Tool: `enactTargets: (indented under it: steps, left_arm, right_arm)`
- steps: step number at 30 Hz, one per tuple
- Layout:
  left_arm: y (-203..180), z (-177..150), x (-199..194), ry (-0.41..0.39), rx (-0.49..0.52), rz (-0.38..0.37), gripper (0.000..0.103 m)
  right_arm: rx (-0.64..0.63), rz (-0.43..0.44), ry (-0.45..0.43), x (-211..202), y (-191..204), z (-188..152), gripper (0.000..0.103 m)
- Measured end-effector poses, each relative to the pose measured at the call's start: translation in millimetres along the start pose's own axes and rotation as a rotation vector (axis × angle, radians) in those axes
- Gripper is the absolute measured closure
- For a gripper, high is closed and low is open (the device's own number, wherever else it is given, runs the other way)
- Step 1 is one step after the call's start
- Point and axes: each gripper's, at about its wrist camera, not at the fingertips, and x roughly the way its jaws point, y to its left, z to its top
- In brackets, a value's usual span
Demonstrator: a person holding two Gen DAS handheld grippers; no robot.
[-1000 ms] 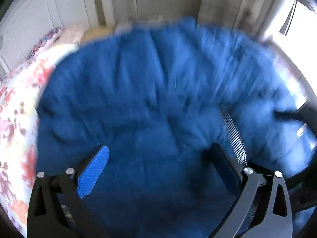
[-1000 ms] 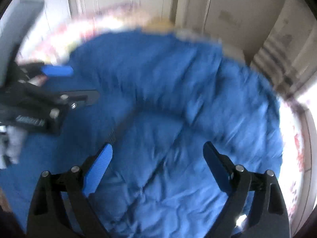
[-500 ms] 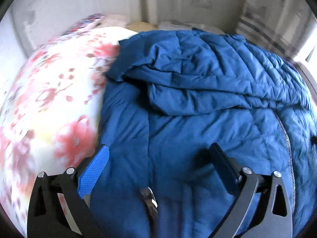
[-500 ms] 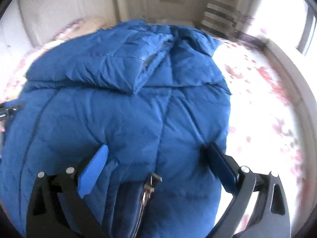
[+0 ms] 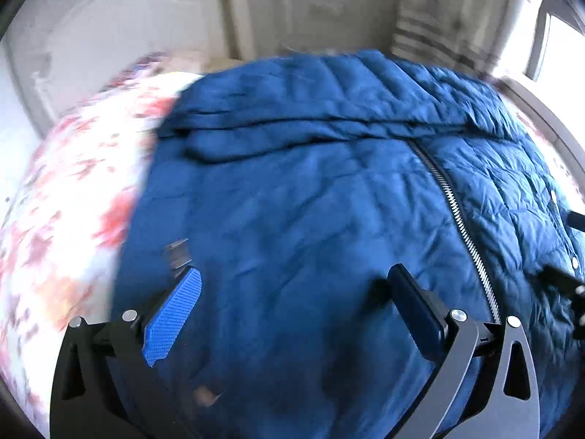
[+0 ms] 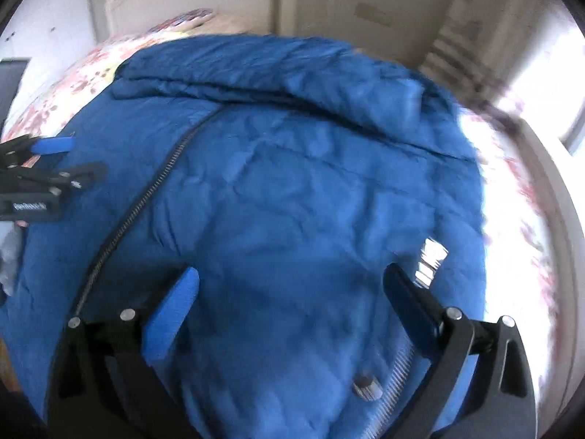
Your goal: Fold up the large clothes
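Observation:
A large blue quilted jacket (image 5: 310, 190) lies spread on a bed, its sleeves or upper part folded across the far end. Its metal zipper (image 5: 460, 212) runs down the front. The jacket also fills the right wrist view (image 6: 310, 190), with the zipper (image 6: 146, 197) at the left. My left gripper (image 5: 292, 292) is open and empty just above the jacket's near part. My right gripper (image 6: 292, 285) is open and empty above the jacket's other half. The left gripper also shows in the right wrist view (image 6: 47, 168) at the left edge.
The bed has a white sheet with red flowers (image 5: 65, 197), also seen at the right of the jacket (image 6: 519, 197). A white headboard (image 5: 91, 47), a wall and a door stand behind. A bright window (image 6: 570, 109) is at the right.
Both views have swung and shifted over the jacket; the zipper line is now in view in both. Both grippers stayed open and empty.

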Motion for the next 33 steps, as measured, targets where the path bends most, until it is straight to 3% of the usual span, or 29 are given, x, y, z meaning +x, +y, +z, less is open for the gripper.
enactTargets:
  steps: [3,6,9,11,14,15,16,18,20,24,26,27,28,30,33]
  left_arm:
    - [21,-23,-17,-0.008,-0.083,0.033,0.005]
    - [12,-34,-36,-0.006,-0.066,0.034,0.006]
    - [-14,-49,-74,-0.083,-0.025,-0.074,0.005]
    - [-36,-59,-80,-0.061,0.045,-0.09,0.005]
    - [-48,-77,-54,0.041,0.095,-0.08,0.004]
    - [-45,-82,-48,0.037,0.091,-0.093,0.004]
    - [-38,-88,-52,-0.005,0.079,-0.125,0.004]
    - [-27,-94,-61,-0.012,0.086,-0.144,0.004]
    - [-10,-98,-72,-0.046,0.066,-0.129,0.004]
    - [41,-111,-80,-0.08,-0.047,-0.053,0.004]
    - [59,-119,-65,-0.043,-0.069,-0.012,0.004]
    - [65,-124,-63,-0.064,-0.076,-0.044,0.004]
    - [66,-127,-65,-0.082,-0.07,-0.045,0.004]
    - [62,-129,-68,-0.091,-0.051,-0.024,0.004]
    - [67,-134,-85,-0.116,-0.093,-0.051,0.005]
  right_arm:
    - [0.058,0.017,-0.069,-36,-3,-29,0.003]
    - [0.057,0.017,-0.051,-42,5,-47,0.004]
    - [-0.003,0.009,-0.077,-61,33,-59,0.004]
    - [-0.039,0.036,-0.101,-74,58,-62,0.004]
    - [-0.133,0.027,-0.02,-68,87,-71,0.003]
    - [-0.156,0.024,0.009,-60,92,-78,0.003]
    - [-0.132,0.037,-0.015,-57,88,-85,0.003]
    - [-0.049,0.093,-0.038,-57,75,-95,0.003]
    - [-0.049,0.098,-0.044,-65,70,-101,0.003]
    - [0.05,0.038,-0.133,-96,39,-116,0.003]
    - [0.117,-0.019,-0.125,-92,15,-127,0.003]
    - [0.149,-0.015,-0.097,-82,2,-135,0.003]
    - [0.167,0.036,-0.12,-77,-6,-142,0.002]
    - [0.145,0.03,-0.167,-78,-4,-150,0.002]
    - [0.152,0.019,-0.127,-88,-4,-145,0.003]
